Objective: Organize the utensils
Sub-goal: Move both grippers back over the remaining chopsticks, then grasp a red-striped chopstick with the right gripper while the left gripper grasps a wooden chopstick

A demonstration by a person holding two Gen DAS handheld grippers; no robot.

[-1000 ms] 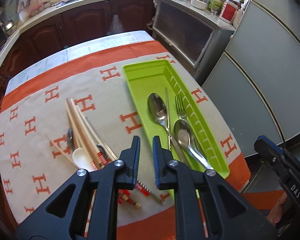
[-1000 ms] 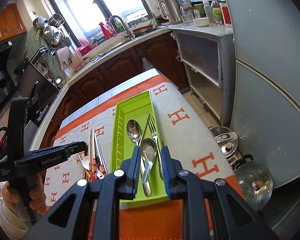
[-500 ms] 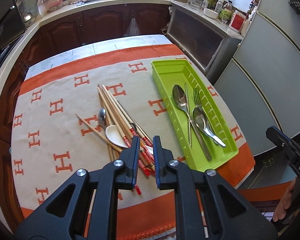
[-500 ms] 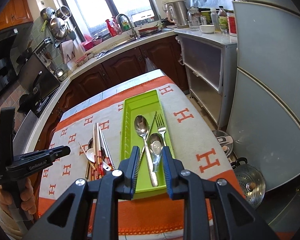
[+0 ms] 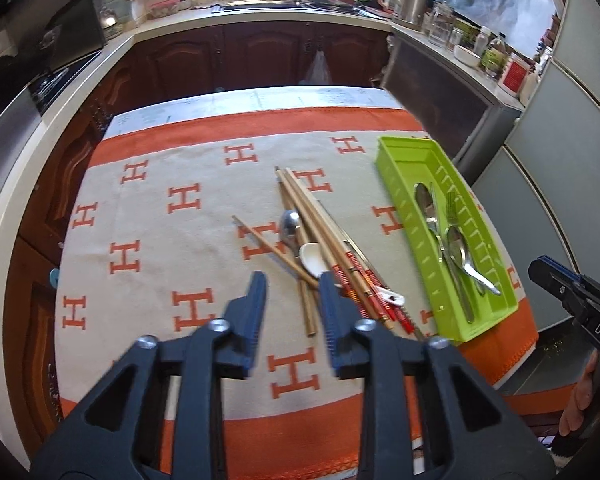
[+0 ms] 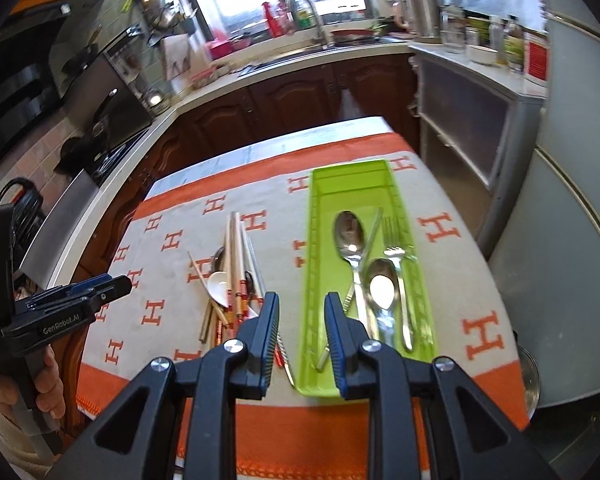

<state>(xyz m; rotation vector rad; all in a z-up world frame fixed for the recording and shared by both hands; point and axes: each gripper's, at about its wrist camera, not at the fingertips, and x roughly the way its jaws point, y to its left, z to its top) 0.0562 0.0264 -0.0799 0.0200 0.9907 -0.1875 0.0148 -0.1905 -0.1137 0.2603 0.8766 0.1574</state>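
Now | left gripper (image 5: pixel 292 280) fingers opening, empty | right gripper (image 6: pixel 302 304) apart, empty

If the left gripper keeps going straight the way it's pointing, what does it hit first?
Probably the loose pile on the cloth. The left gripper, empty with jaws opening, points at the crossed wooden chopsticks beside the white ceramic spoon. Depth is unclear, so it might reach bare tablecloth first.

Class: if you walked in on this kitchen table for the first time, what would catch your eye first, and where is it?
Probably the bright green tray on the right of the orange-patterned cloth, holding metal spoons and a fork. Next, the loose heap of chopsticks and a white spoon lying mid-table, beside the tray.
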